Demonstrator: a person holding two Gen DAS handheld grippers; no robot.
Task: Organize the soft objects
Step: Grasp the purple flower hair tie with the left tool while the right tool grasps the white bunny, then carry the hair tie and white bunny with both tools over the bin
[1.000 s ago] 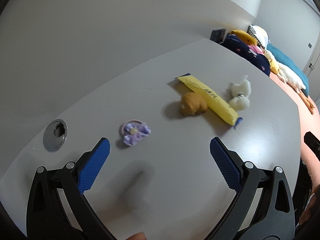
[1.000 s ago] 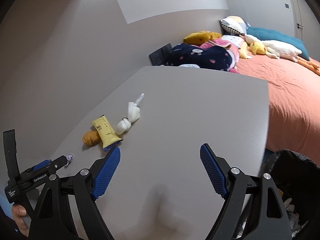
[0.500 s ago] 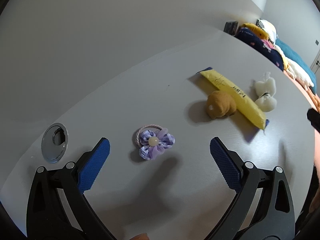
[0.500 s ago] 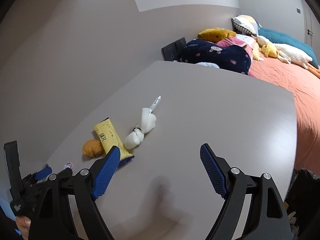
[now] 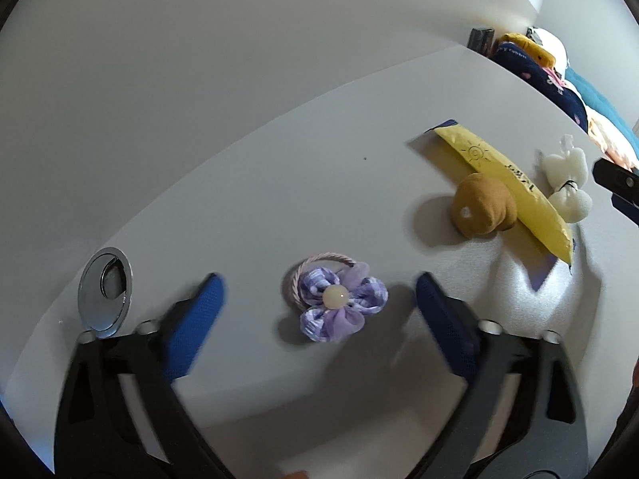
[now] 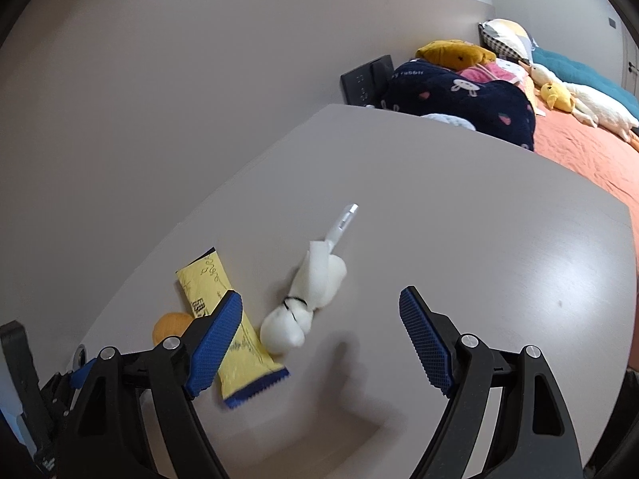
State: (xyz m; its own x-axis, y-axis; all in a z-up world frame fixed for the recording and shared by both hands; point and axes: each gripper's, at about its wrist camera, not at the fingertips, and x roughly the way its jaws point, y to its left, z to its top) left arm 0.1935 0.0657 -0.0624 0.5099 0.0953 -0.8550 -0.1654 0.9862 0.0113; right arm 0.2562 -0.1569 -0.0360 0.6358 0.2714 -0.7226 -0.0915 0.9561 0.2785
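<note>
Both tools have come closer to the things on the table since a second ago, and the flower hair tie now sits between the left tool's pads.

The grey table (image 5: 279,183) stands beside an orange bed (image 6: 591,147) piled with plush toys. The left tool (image 5: 317,305) is closing, its pads not touching the purple hair tie (image 5: 339,303). The right tool (image 6: 321,325) hangs spread and empty above the white bundle (image 6: 307,299). Beside that lie a yellow packet (image 6: 223,319) and a brown plush (image 5: 481,209), touching.
</note>
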